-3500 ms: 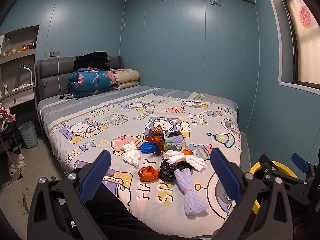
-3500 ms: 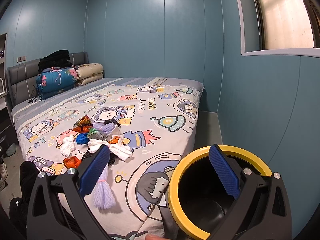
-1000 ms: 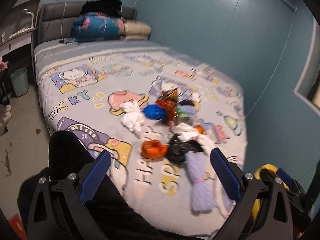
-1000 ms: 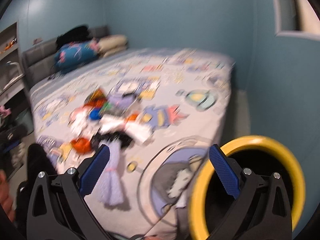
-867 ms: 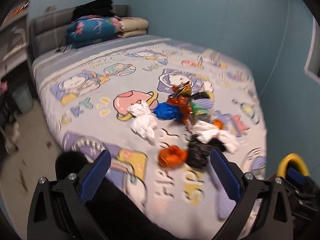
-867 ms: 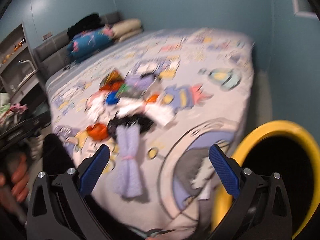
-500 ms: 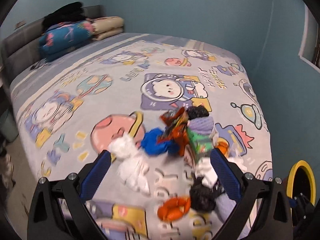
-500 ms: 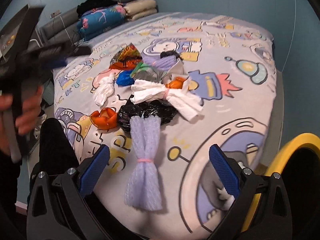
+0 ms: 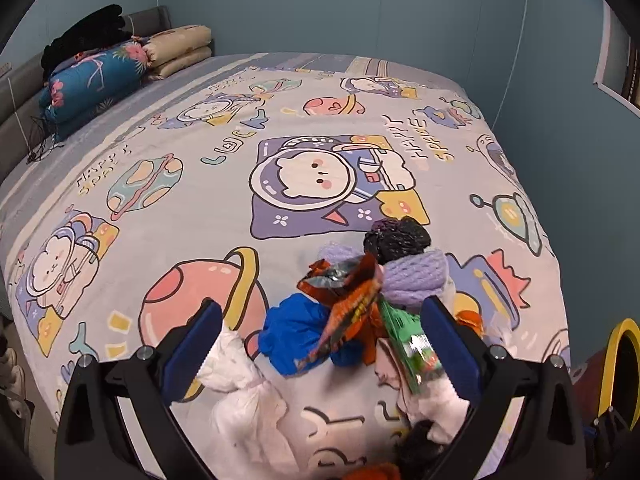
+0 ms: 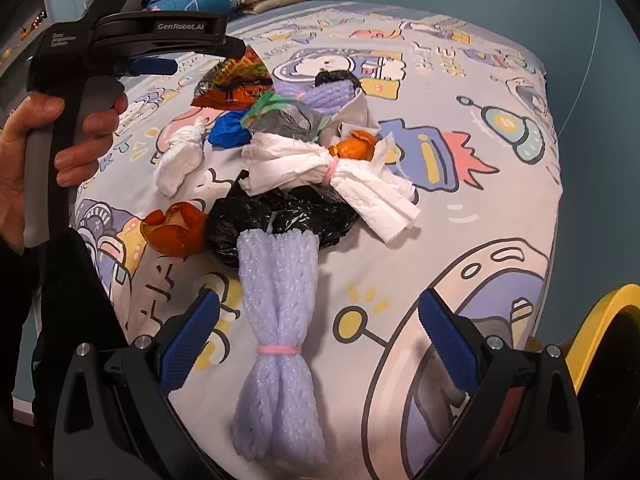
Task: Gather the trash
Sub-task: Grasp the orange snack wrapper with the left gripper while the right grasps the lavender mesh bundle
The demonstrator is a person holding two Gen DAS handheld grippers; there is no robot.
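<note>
Lilac foam netting (image 10: 276, 336) lay nearest the spread right gripper (image 10: 318, 336), so pinching it at the pink band looked safest; the left gripper (image 9: 320, 344) was spread too.

Bedsheet (image 9: 168, 128) is pale grey with cartoon astronauts and planets; on it, a lilac foam net (image 10: 276, 320), black bag (image 10: 280, 216), orange peel (image 10: 172, 232), blue wad (image 9: 296, 336).
</note>
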